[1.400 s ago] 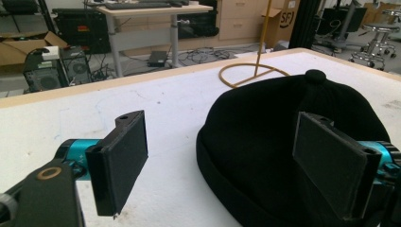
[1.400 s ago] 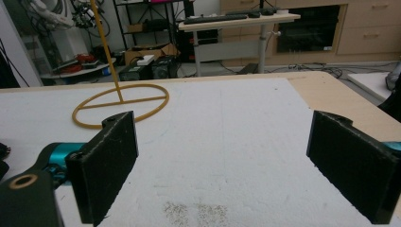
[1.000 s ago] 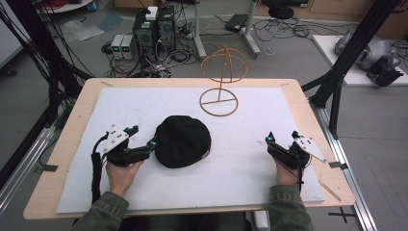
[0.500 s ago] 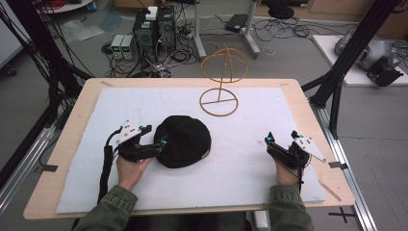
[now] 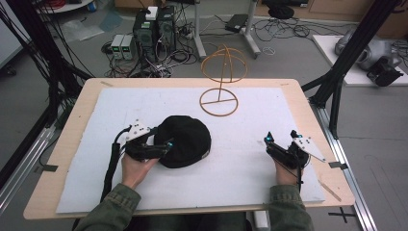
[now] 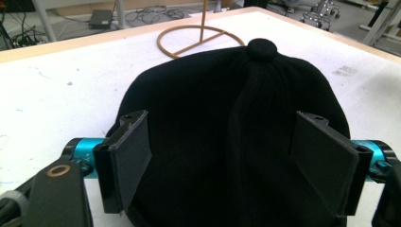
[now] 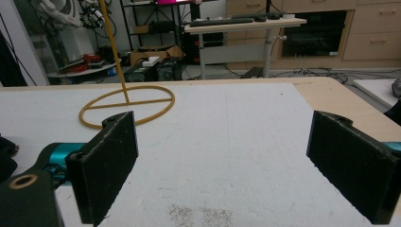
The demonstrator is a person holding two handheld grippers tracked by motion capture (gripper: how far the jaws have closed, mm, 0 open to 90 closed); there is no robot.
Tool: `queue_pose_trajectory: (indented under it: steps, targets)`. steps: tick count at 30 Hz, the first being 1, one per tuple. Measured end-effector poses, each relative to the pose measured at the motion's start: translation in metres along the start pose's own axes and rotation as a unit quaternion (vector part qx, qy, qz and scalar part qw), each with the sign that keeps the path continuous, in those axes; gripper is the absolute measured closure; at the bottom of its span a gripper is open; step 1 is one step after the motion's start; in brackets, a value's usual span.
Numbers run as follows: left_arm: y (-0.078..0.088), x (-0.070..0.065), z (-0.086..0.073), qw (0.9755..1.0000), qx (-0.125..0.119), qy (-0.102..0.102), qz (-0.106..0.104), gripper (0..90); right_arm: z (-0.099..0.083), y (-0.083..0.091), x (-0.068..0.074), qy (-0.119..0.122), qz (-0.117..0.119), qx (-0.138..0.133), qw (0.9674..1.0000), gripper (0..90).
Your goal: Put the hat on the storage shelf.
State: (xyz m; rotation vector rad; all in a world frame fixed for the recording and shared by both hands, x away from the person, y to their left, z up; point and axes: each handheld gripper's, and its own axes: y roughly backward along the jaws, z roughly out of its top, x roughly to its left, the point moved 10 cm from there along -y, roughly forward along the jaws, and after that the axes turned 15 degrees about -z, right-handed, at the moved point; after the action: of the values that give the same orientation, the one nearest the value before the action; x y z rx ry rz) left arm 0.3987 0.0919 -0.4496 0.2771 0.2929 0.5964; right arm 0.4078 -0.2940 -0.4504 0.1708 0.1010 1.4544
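Observation:
A black cap (image 5: 185, 140) with a top button (image 6: 263, 47) lies on the white mat (image 5: 269, 110), left of the middle. My left gripper (image 5: 161, 138) is at the cap's near-left edge. In the left gripper view it (image 6: 222, 125) stands open, its jaws spread to either side of the cap's crown, with the pads (image 6: 135, 151) not pressing the cloth. My right gripper (image 5: 280, 139) rests at the right of the mat, and in its own view it (image 7: 222, 132) is open over bare mat. A gold wire hat stand (image 5: 220, 89) stands upright behind the cap, its ring base (image 7: 126, 108) flat on the mat.
The mat covers a wooden table (image 5: 82, 110). Black frame posts (image 5: 337, 86) rise at the table's right, and cables and computer boxes (image 5: 154, 29) sit on the floor beyond the far edge. Bare mat lies between the cap and my right gripper.
My left gripper has slid right and forward, so its open jaws now straddle the cap's edge. The right gripper and the cap have stayed put.

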Motion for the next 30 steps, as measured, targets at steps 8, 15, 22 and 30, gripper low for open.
queue_pose_trajectory:
  steps: [8, 15, 22, 30]
  targets:
    - [-0.014, -0.005, -0.004, 0.9997, 0.024, -0.003, -0.009, 22.3, 0.000, 0.000, 0.001, 0.002, 0.005, 0.001, 1.0000, 8.8]
    - [-0.020, -0.006, -0.011, 0.9988, 0.048, -0.006, -0.008, 27.3, 0.002, 0.001, 0.002, 0.009, 0.005, -0.010, 0.9999, 8.8]
    - [-0.016, -0.010, -0.008, 0.9984, 0.047, -0.029, -0.010, 71.8, 0.003, 0.002, 0.003, 0.016, 0.002, -0.018, 0.9997, 8.8]
    - [-0.012, -0.010, -0.007, 0.9983, 0.039, -0.044, 0.003, 87.7, 0.003, 0.002, 0.003, 0.014, 0.003, -0.015, 0.9998, 8.8]
